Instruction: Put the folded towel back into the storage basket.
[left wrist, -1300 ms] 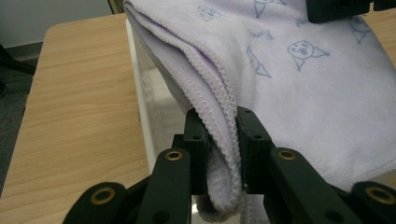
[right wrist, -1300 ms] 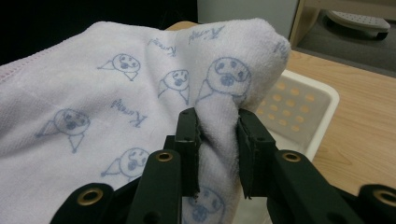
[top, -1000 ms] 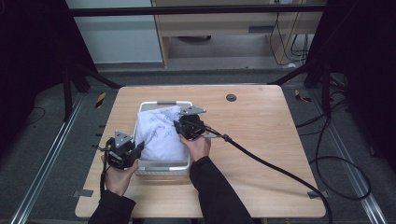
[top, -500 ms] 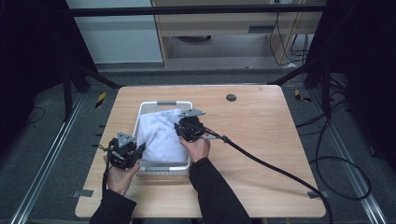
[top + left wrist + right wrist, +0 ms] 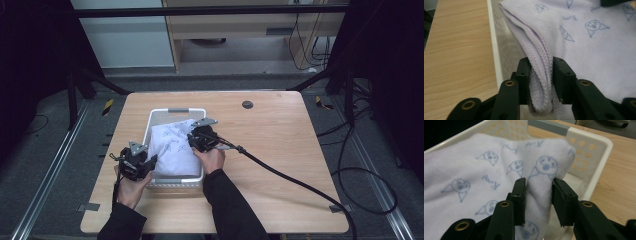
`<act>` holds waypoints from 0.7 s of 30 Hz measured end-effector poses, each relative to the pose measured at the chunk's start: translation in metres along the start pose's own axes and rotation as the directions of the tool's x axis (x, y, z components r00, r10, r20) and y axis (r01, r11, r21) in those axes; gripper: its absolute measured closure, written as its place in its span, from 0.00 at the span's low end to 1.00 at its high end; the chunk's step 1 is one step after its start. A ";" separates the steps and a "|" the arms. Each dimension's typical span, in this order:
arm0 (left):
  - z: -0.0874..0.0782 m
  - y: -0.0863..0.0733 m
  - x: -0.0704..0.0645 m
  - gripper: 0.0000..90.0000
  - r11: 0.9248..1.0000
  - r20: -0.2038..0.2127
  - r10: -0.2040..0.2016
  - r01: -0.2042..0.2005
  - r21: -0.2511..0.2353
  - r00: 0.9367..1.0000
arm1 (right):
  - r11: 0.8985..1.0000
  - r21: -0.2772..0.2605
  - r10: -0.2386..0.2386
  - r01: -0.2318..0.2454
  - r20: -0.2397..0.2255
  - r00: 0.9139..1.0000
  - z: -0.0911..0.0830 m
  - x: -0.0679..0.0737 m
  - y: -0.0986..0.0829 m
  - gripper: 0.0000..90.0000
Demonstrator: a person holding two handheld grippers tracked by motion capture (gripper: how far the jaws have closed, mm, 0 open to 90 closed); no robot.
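Towel (image 5: 172, 145): pale, printed with small blue cartoon faces, folded, lying in and partly above the white perforated basket (image 5: 176, 110) at the left-centre of the wooden worktop (image 5: 280, 150).

Left gripper (image 5: 136, 161): at the near left corner of the basket. Fingers (image 5: 524, 75) narrowed onto the stitched, doubled edge of the towel, which passes between them and hangs just inside the basket wall.

Right gripper (image 5: 200, 137): at the right side of the basket, above the towel. Fingers (image 5: 520, 195) closed to a narrow gap on a raised fold of the towel; pinched cloth visible between them, basket rim directly behind.

Step in hand, as judged: two-point hold on the towel at the basket, either lowering it in or lifting it out. Direction not determinable from this moment alone.

Next move, as judged:
- Keep both holds level so the folded layers stay together.
- Hold the stitched edge clear of the basket wall on the left side to avoid snagging on the perforations.
- If placing: lower until the cloth rests flat on the basket floor, then release both sides.
- If removing: raise both sides together until clear of the rim.
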State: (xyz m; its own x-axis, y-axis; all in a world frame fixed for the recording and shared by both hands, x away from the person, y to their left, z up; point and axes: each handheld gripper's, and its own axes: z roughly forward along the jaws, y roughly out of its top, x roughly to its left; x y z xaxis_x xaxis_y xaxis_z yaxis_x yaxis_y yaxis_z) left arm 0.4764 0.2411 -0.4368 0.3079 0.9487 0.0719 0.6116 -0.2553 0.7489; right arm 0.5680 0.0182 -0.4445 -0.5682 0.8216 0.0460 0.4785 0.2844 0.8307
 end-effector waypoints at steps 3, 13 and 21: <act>-0.002 0.000 0.003 0.67 1.000 -0.021 -0.014 0.014 -0.020 1.000 | 1.000 -0.017 -0.024 0.025 0.028 0.999 -0.002 0.000 0.000 0.68; -0.015 0.002 0.006 0.58 0.996 0.006 -0.031 0.031 -0.080 1.000 | 0.997 -0.070 -0.019 0.021 0.034 0.999 -0.018 -0.007 0.007 0.60; -0.028 0.004 0.006 0.56 0.990 0.100 -0.026 0.040 -0.138 0.995 | 0.996 -0.085 0.001 -0.002 -0.011 1.000 -0.040 -0.022 0.008 0.44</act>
State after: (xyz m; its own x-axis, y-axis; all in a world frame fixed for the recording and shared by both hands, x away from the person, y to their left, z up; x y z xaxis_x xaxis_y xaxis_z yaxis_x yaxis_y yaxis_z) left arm 0.4603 0.2506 -0.4153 0.3634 0.9315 -0.0141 0.5169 -0.1890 0.8349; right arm 0.5576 -0.0178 -0.4164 -0.5750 0.8164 0.0531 0.4213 0.2398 0.8747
